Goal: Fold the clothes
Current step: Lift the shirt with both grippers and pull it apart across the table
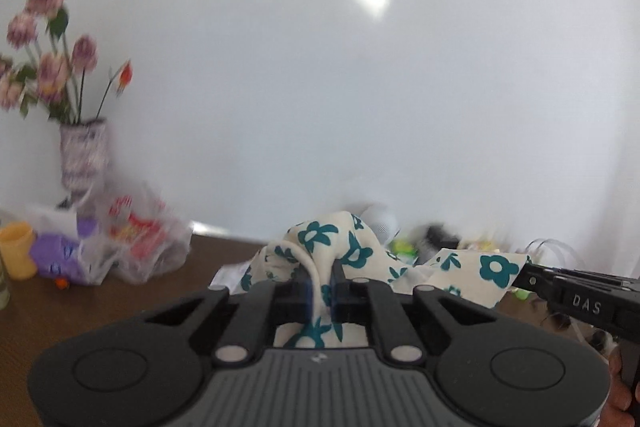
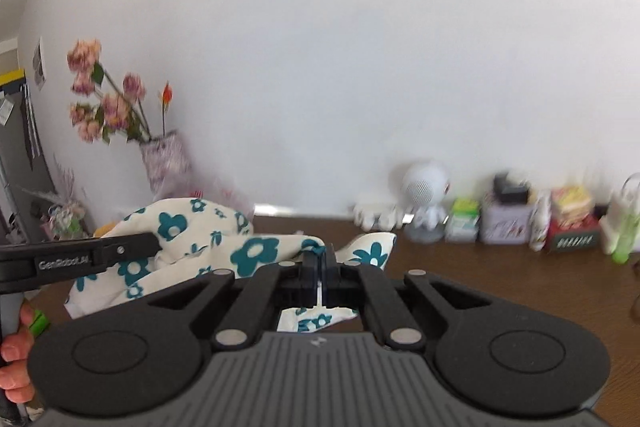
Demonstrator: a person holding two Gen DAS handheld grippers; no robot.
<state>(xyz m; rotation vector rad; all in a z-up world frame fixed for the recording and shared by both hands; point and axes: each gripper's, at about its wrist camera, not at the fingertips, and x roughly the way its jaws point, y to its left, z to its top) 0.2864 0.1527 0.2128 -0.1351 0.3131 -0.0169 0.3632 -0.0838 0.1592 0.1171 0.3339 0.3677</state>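
Fabric of this kind we judge to be light, soft and limp: the garment will sag between any two held points and drape wherever it is unsupported. It is neither fragile nor likely to slip, provided each pinch takes in enough cloth. We recommend holding at an edge, hem or corner, with the two holds well apart, so that the panel between them hangs flat before it is laid down for a fold.

The garment is cream cloth printed with teal flowers. A narrow cream strip, perhaps a strap or tie, curls over the bunched part in the left wrist view.

Both grippers are pressed together on it. The left gripper pinches a bunched ridge of the cloth, which rises in a peak above its tips. The right gripper pinches a gathered fold, with a small flap projecting beyond the tips.

The garment is held between the two grippers above the brown worktop; whether its lower part touches the surface we cannot tell. A flower vase and small containers stand along the far wall, well apart from the cloth.
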